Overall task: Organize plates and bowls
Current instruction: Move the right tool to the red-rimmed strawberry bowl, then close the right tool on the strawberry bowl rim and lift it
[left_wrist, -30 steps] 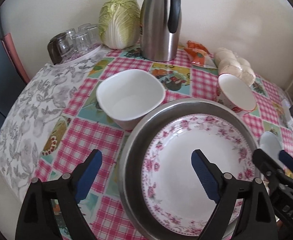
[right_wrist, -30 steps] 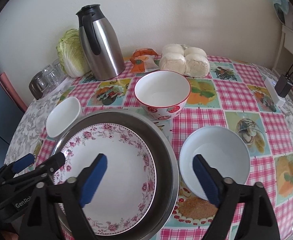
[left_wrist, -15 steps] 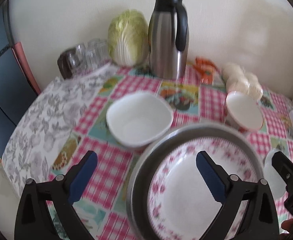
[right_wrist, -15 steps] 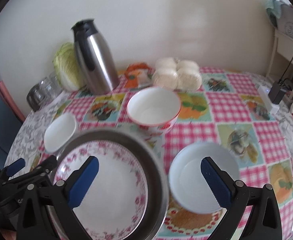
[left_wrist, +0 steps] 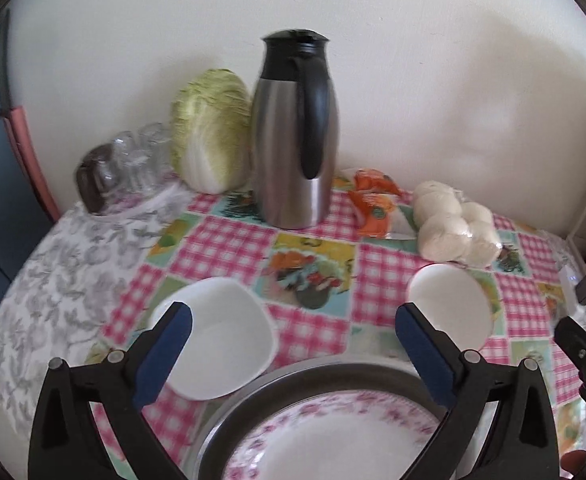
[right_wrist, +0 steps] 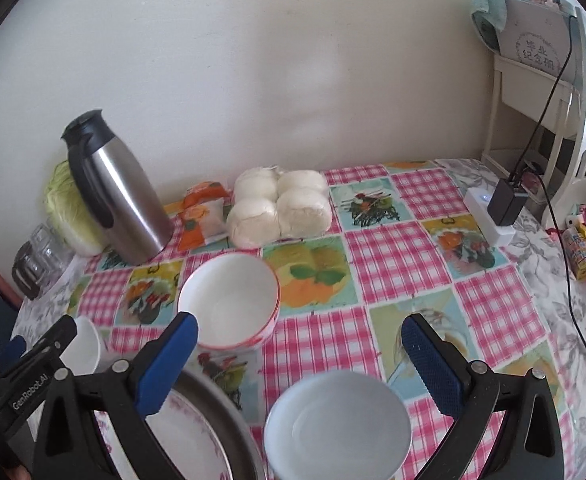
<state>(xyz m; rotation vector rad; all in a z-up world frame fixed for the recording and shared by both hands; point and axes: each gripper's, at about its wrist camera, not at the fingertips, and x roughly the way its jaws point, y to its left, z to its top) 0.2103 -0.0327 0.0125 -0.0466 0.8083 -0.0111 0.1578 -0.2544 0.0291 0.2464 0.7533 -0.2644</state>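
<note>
Both hand-held grippers, left (left_wrist: 291, 350) and right (right_wrist: 299, 364), are held wide and empty; the floral plate (left_wrist: 333, 436) is nested in the steel pan (left_wrist: 253, 404) at lower frame, presumably for stacking.

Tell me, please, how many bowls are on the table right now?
3. A white squarish bowl sits left of the metal tray, a red-rimmed bowl behind it near the buns, and a pale bowl to its right. Others may be hidden.

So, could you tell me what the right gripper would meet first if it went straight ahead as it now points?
Probably the pale blue round bowl lying low between its open fingers; depth is unclear, so it might pass over onto the checked tablecloth.
</note>
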